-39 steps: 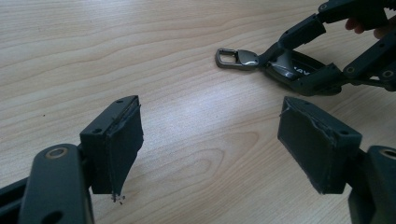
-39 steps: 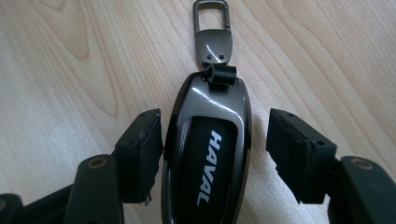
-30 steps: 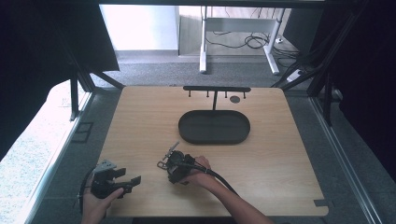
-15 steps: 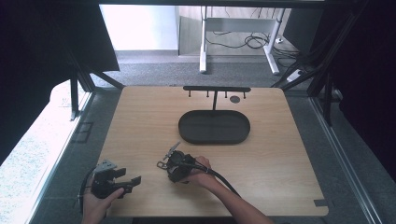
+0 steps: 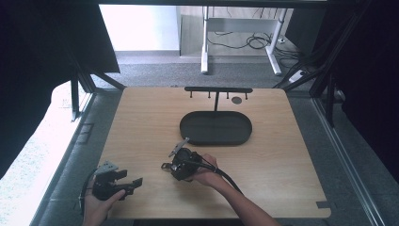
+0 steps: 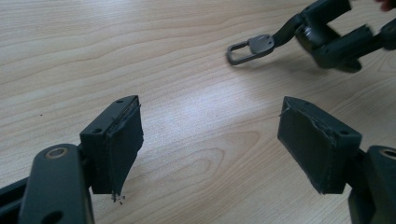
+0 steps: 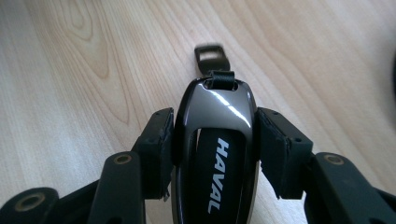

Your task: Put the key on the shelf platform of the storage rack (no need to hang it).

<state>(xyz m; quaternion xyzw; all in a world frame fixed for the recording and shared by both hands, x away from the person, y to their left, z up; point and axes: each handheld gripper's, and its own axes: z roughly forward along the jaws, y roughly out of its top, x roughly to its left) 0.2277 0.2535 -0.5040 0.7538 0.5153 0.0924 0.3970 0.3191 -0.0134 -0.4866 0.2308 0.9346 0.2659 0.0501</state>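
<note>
A glossy black car key fob [image 7: 215, 140] lettered HAVAL sits between the pads of my right gripper [image 7: 215, 122], which is shut on its sides. A short strap with a grey metal loop [image 7: 212, 56] sticks out of the fob's far end, just above the wood. From above, the right gripper [image 5: 181, 165] is at the table's front middle, with the loop [image 5: 179, 147] pointing toward the tray. My left gripper [image 5: 129, 181] rests at the front left, open, with only bare wood between its jaws [image 6: 210, 126]. It looks toward the loop [image 6: 250, 46] and the right gripper [image 6: 336, 32].
A black oval tray [image 5: 215, 128] lies at the middle of the wooden table [image 5: 282, 155]. Behind it stands a black rack with hooks [image 5: 218, 89], and a small round disc [image 5: 236, 100] is by its right end. Dark frame posts flank the table.
</note>
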